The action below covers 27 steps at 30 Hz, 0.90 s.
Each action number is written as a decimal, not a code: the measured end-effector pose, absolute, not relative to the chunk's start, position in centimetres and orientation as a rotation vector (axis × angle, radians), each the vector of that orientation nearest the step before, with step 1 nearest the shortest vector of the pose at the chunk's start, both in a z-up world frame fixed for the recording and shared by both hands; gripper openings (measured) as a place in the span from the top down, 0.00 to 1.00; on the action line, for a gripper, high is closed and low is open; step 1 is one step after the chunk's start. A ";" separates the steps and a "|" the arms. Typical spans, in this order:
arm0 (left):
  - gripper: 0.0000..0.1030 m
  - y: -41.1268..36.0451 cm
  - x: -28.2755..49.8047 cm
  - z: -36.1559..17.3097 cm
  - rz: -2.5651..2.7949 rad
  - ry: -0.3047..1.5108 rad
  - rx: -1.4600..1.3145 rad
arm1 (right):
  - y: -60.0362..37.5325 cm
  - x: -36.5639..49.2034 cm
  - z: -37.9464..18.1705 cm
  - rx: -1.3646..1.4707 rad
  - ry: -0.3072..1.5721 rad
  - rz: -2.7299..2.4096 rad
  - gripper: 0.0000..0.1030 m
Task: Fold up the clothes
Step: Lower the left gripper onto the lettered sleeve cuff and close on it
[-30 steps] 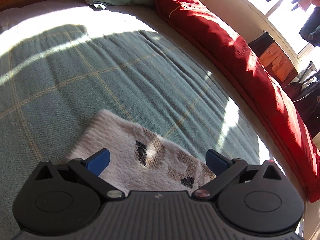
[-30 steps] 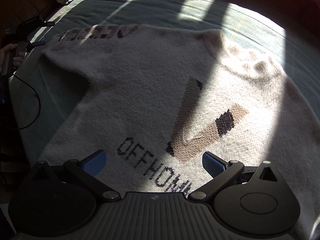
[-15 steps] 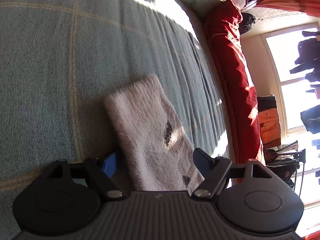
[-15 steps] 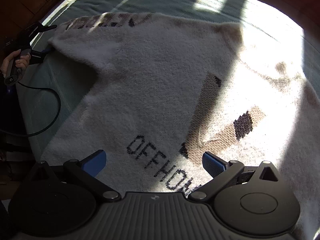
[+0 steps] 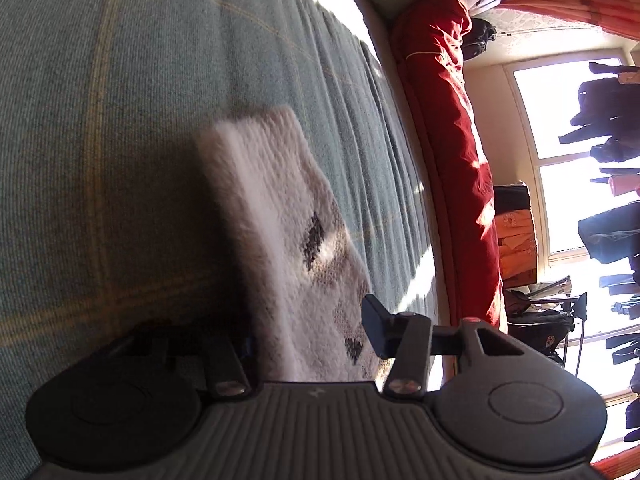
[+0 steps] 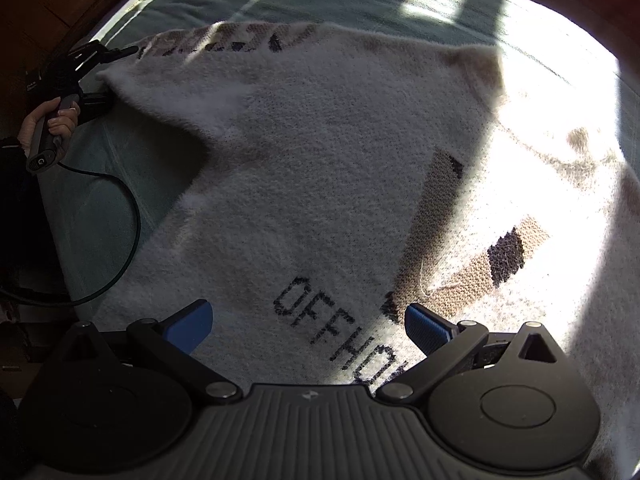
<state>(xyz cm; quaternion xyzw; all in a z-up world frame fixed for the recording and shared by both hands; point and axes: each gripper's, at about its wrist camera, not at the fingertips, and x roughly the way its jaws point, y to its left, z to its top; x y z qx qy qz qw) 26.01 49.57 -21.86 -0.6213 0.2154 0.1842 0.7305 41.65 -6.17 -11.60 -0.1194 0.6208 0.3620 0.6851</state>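
Sweater (image 6: 320, 184): fuzzy off-white knit; tan-and-black striped bands on chest and sleeve (image 5: 288, 216); black block lettering "OFFHO…" near hem.
Bedspread (image 5: 120, 100): muted teal-green, thin yellow windowpane check.
Quilt (image 5: 452, 128): deep red with pale piping, along far edge of bed.
Curtain (image 5: 572, 4): orange-coral.
Right gripper (image 6: 308, 326): black body, blue pads.
Left gripper (image 5: 308, 334): black body, dark blue pad.

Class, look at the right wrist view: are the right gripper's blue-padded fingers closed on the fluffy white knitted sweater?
No: the right gripper stands wide open above the fluffy white knitted sweater, gripping nothing.
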 end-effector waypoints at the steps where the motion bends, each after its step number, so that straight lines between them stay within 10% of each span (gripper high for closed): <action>1: 0.56 50.1 26.2 -22.0 0.413 0.456 -1.375 | -6.1 41.6 -11.6 -0.267 1.395 0.808 0.00; 8: 0.60 50.8 27.1 -22.2 0.389 0.491 -1.352 | -5.5 41.5 -11.6 -0.261 1.400 0.779 0.00; 12: 0.88 50.4 27.3 -21.9 0.426 0.543 -1.291 | -5.2 41.3 -11.6 -0.256 1.396 0.778 0.00; 27: 0.93 45.8 30.2 -14.9 0.503 0.705 -0.846 | -7.4 39.7 -11.0 -0.224 1.334 0.762 0.00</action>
